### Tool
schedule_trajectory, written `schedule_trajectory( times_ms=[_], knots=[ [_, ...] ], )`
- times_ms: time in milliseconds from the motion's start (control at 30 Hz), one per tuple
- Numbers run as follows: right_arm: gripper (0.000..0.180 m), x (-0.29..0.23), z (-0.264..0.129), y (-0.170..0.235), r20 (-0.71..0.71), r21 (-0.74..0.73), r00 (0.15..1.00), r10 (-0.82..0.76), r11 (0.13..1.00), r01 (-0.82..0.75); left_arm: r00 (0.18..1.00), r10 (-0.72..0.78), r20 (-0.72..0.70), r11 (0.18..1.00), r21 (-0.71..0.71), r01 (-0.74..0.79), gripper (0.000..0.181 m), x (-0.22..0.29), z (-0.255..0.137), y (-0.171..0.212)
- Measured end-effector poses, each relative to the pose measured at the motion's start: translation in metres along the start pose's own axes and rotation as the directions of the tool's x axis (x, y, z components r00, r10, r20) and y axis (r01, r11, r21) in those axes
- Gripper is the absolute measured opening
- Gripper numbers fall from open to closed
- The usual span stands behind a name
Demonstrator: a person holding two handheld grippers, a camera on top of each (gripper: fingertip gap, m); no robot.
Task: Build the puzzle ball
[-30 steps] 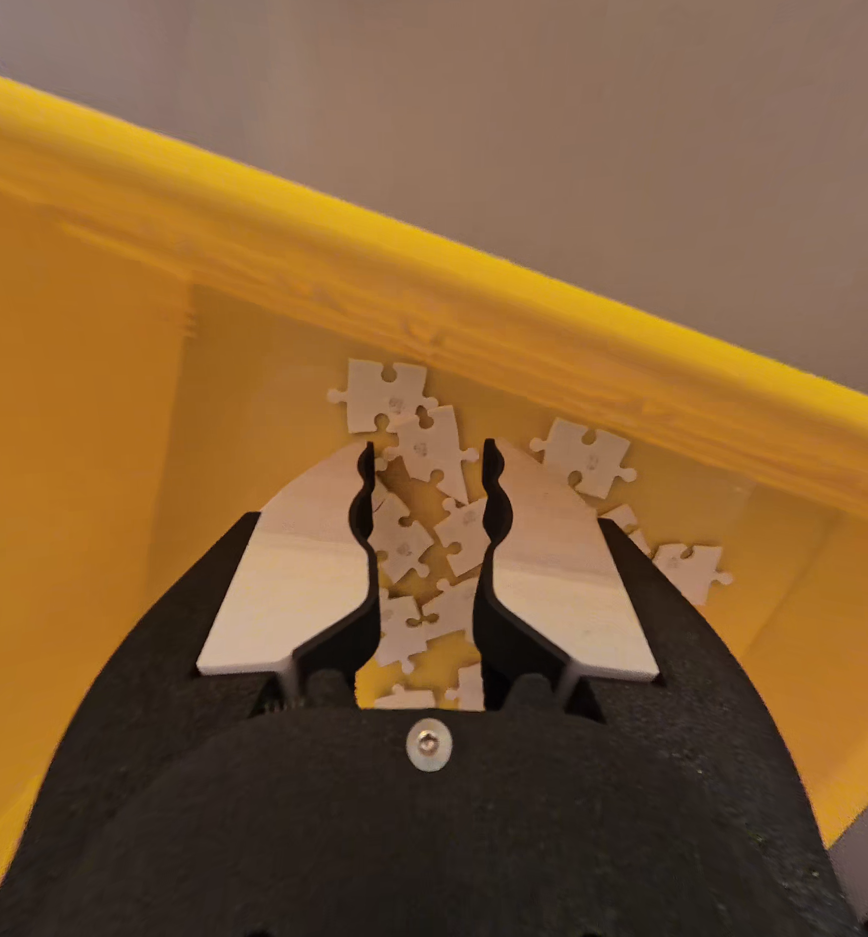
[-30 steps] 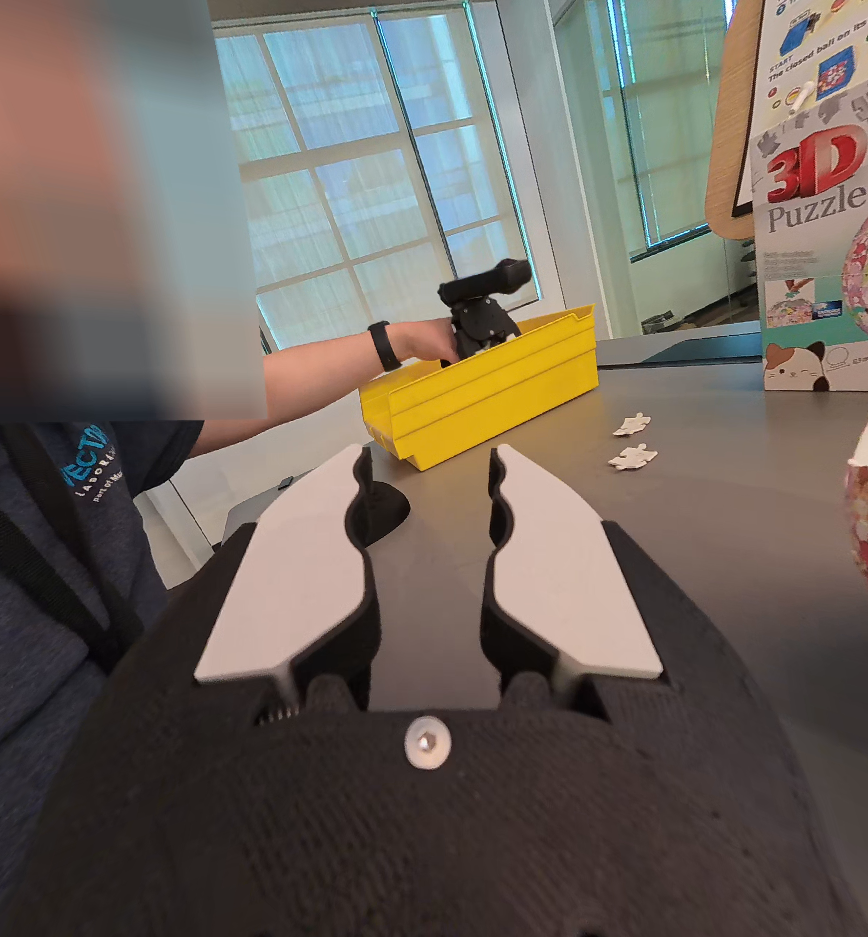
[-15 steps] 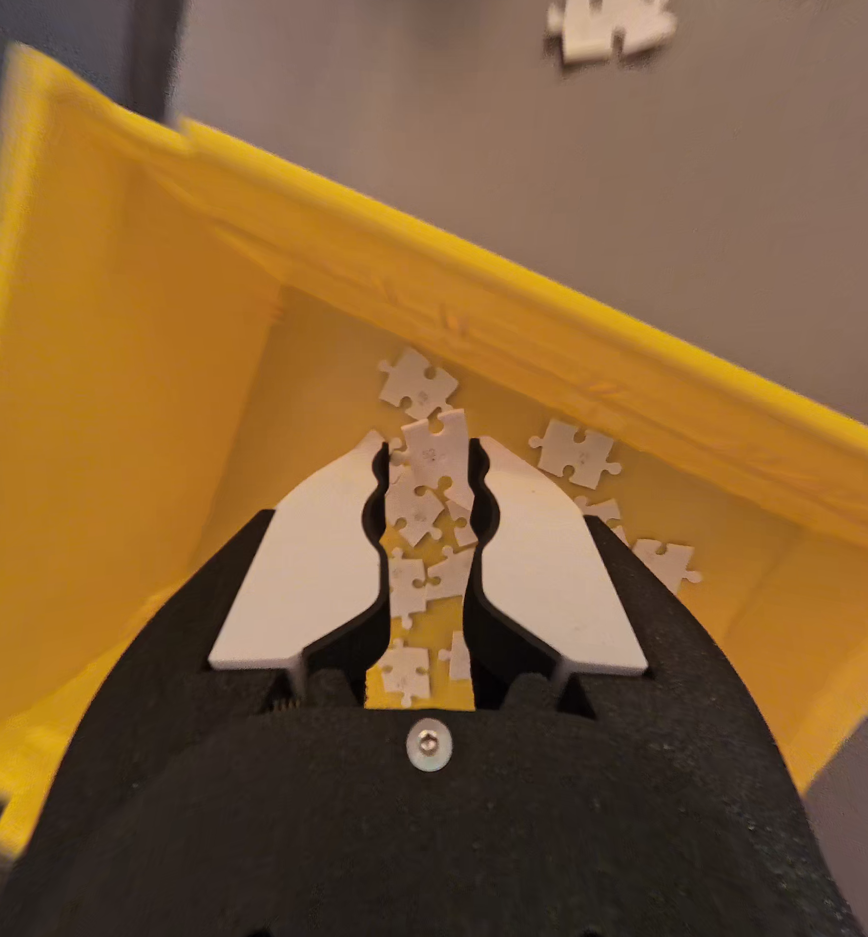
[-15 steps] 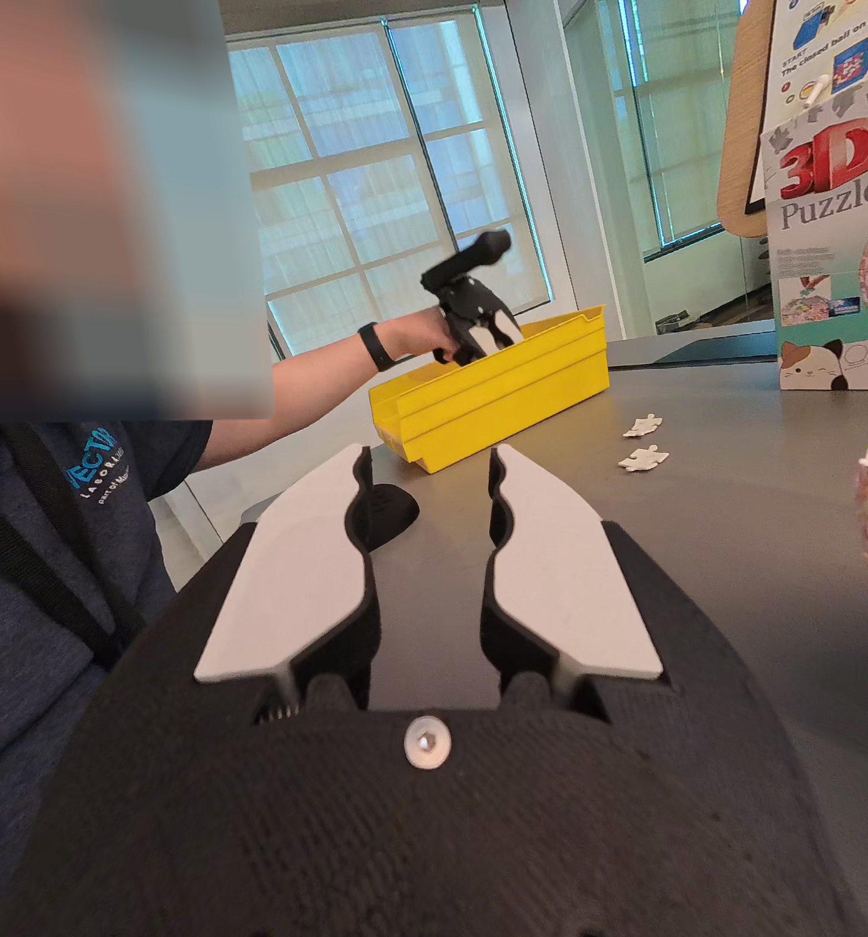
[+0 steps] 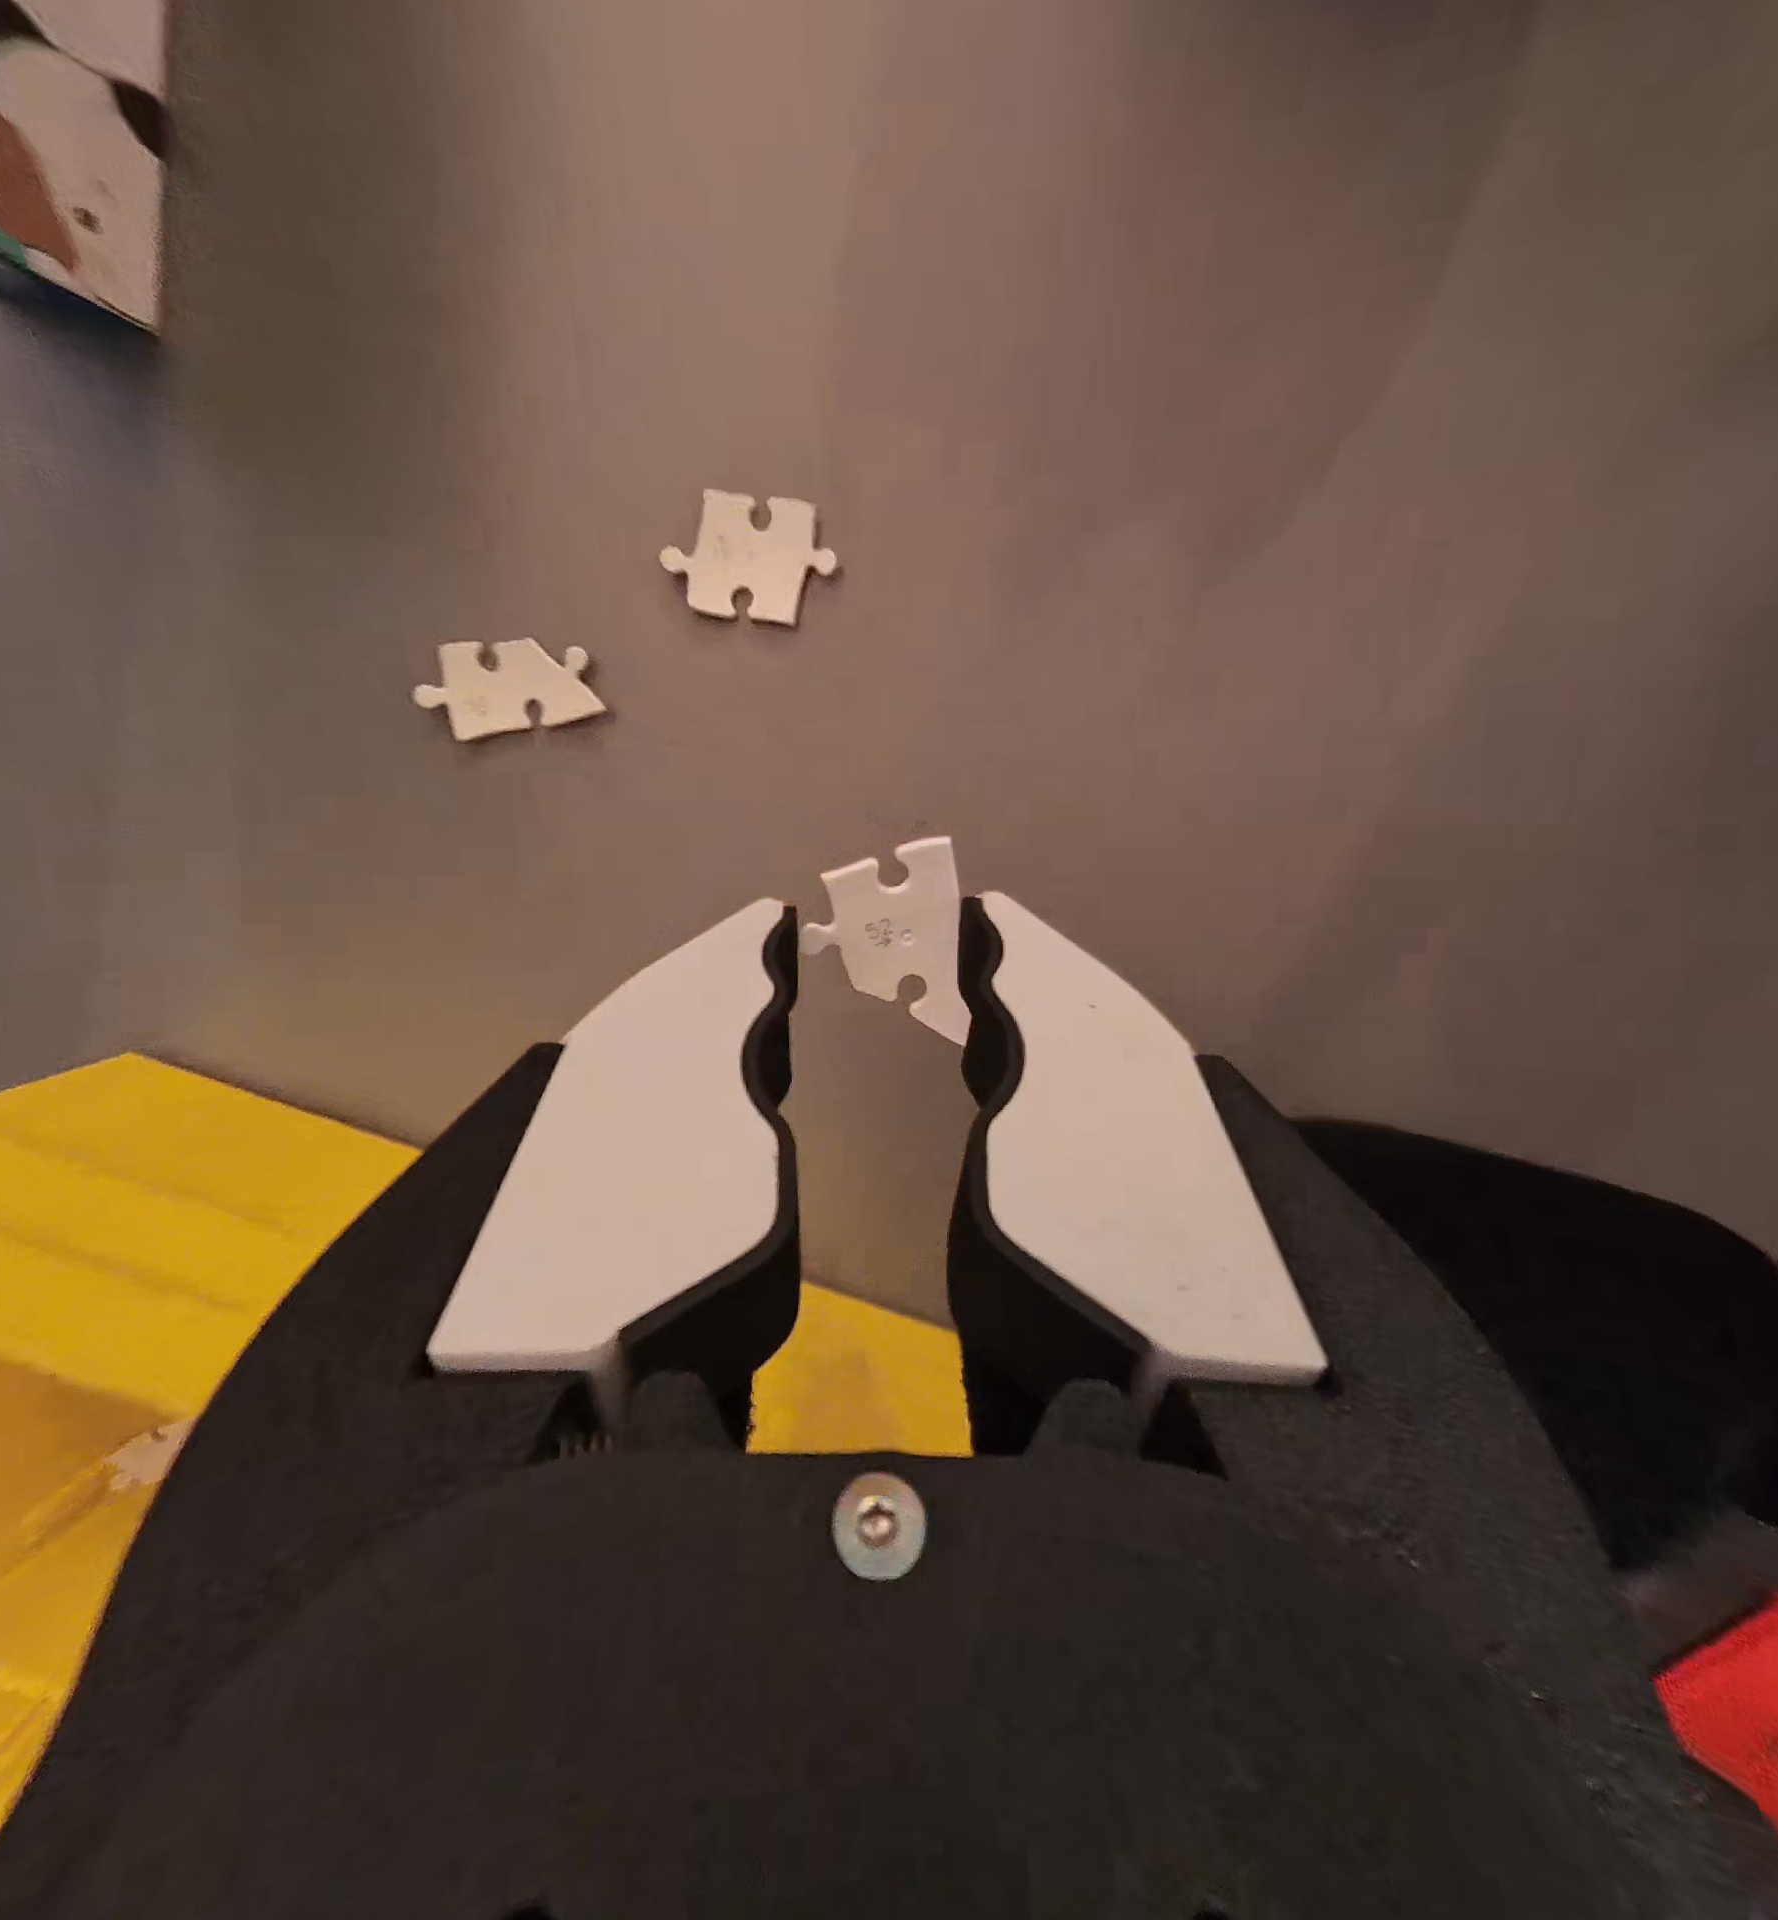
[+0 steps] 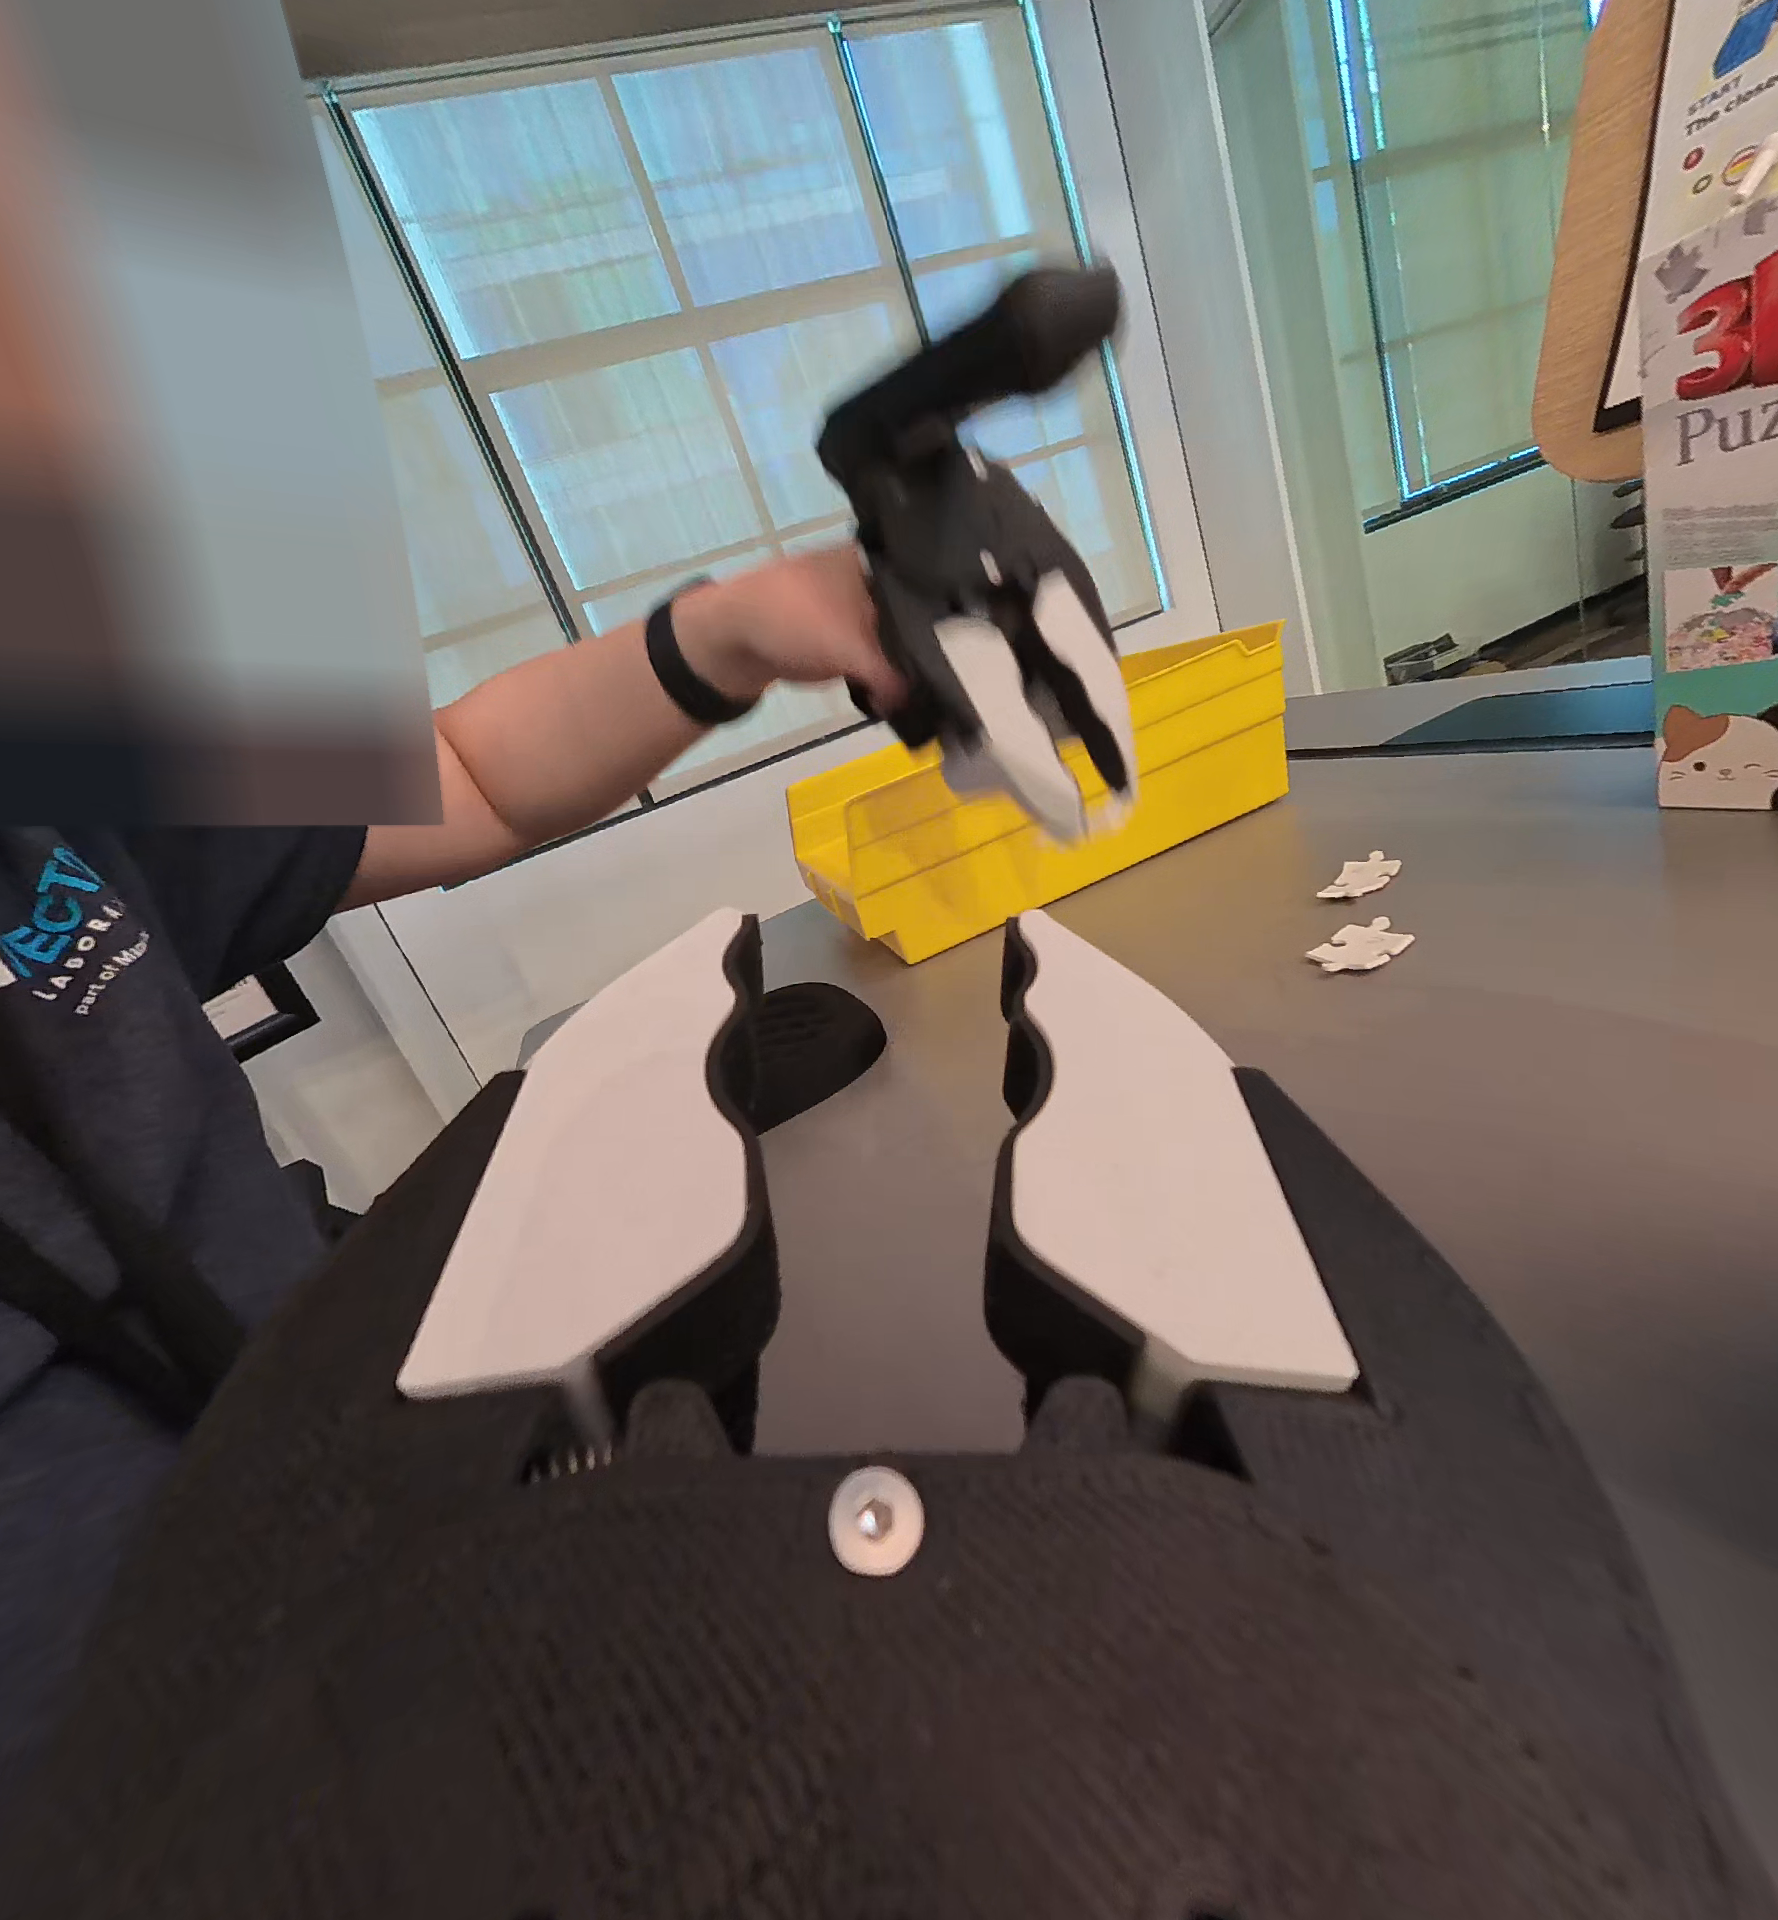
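My left gripper [image 5: 877, 914] is shut on a white puzzle piece [image 5: 895, 935], gripped across its width at the fingertips and held above the grey table. It also shows in the right wrist view [image 6: 1093, 816], blurred, in the air over the yellow bin [image 6: 968, 883]. Two more white pieces [image 5: 750, 556] [image 5: 511, 688] lie blank side up on the table ahead of it; the right wrist view shows them too [image 6: 1361, 875] [image 6: 1361, 945]. My right gripper [image 6: 880, 925] is open and empty, low over the table.
The yellow bin [image 5: 137, 1195] lies below and left of the left gripper. The puzzle box [image 6: 1758, 520] stands at the table's far right. A black ribbed object [image 6: 812, 1039] lies by the right gripper's left finger. A red thing [image 5: 1768, 1745] shows at lower right. About 20 centimetres separates my left fingertips from my right.
My left gripper closed on one piece in the bin, lifted it out and swung over the table toward the two loose pieces. The right gripper stayed open and almost still.
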State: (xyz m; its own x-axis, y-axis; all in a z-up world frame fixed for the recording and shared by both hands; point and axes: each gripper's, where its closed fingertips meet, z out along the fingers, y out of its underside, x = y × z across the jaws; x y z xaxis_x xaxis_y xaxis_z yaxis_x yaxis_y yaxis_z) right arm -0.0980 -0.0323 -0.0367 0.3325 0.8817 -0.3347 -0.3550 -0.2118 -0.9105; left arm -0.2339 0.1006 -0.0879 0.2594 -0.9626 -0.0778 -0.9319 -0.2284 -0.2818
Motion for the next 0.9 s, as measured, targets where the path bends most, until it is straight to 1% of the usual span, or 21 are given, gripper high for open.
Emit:
schedule_trajectory(
  times_ms=[67, 167, 233, 367, 533, 600, 667, 733, 833, 867, 900],
  knots=[
    [0.045, -0.002, 0.0, 0.0, 0.005, -0.002, 1.0, -0.004, 1.0, 0.004, 0.998, 0.0, 0.056, 1.0, -0.022, 0.001, 0.029, 0.003, 0.026, 0.001],
    [0.045, -0.002, 0.0, 0.001, 0.01, -0.008, 1.0, -0.003, 1.0, 0.003, 0.997, -0.048, 0.053, 0.999, -0.01, 0.049, 0.029, 0.012, 0.047, -0.001],
    [0.045, -0.002, 0.001, 0.002, 0.015, -0.012, 1.0, 0.003, 1.0, -0.003, 0.996, -0.067, 0.055, 0.998, 0.013, 0.067, 0.029, 0.011, 0.052, -0.005],
    [0.046, -0.001, 0.001, 0.002, 0.013, -0.012, 1.0, 0.014, 1.0, -0.014, 0.99, -0.134, -0.032, 0.99, 0.047, 0.136, 0.029, 0.02, 0.063, -0.011],
    [0.046, 0.003, 0.0, 0.001, 0.003, 0.0, 0.999, 0.032, 0.999, -0.032, 0.991, -0.132, -0.036, 0.989, 0.059, 0.134, 0.03, 0.02, 0.07, -0.013],
    [0.046, 0.004, 0.0, 0.0, -0.001, 0.003, 0.999, 0.038, 0.999, -0.038, 0.99, -0.136, -0.041, 0.987, 0.083, 0.139, 0.048, 0.02, 0.067, -0.017],
    [0.046, 0.005, -0.001, 0.0, -0.003, 0.007, 0.999, 0.042, 0.999, -0.042, 0.989, -0.145, -0.03, 0.979, 0.143, 0.148, 0.057, 0.018, 0.055, -0.023],
    [0.046, 0.005, -0.001, 0.0, -0.004, 0.009, 0.999, 0.045, 0.999, -0.045, 0.987, -0.152, -0.043, 0.963, 0.219, 0.158, 0.058, 0.018, 0.03, -0.03],
    [0.046, 0.006, -0.001, -0.001, -0.004, 0.014, 0.999, 0.052, 0.999, -0.052, 0.982, -0.175, -0.076, 0.925, 0.328, 0.19, 0.059, 0.015, -0.027, -0.028],
    [0.046, 0.006, -0.001, -0.001, -0.004, 0.016, 0.998, 0.055, 0.998, -0.055, 0.981, -0.185, -0.059, 0.914, 0.356, 0.194, 0.058, 0.007, -0.049, -0.022],
    [0.046, 0.007, -0.001, -0.001, -0.004, 0.018, 0.998, 0.058, 0.998, -0.058, 0.979, -0.203, -0.003, 0.908, 0.373, 0.189, 0.056, -0.008, -0.072, -0.01]
  ],
)
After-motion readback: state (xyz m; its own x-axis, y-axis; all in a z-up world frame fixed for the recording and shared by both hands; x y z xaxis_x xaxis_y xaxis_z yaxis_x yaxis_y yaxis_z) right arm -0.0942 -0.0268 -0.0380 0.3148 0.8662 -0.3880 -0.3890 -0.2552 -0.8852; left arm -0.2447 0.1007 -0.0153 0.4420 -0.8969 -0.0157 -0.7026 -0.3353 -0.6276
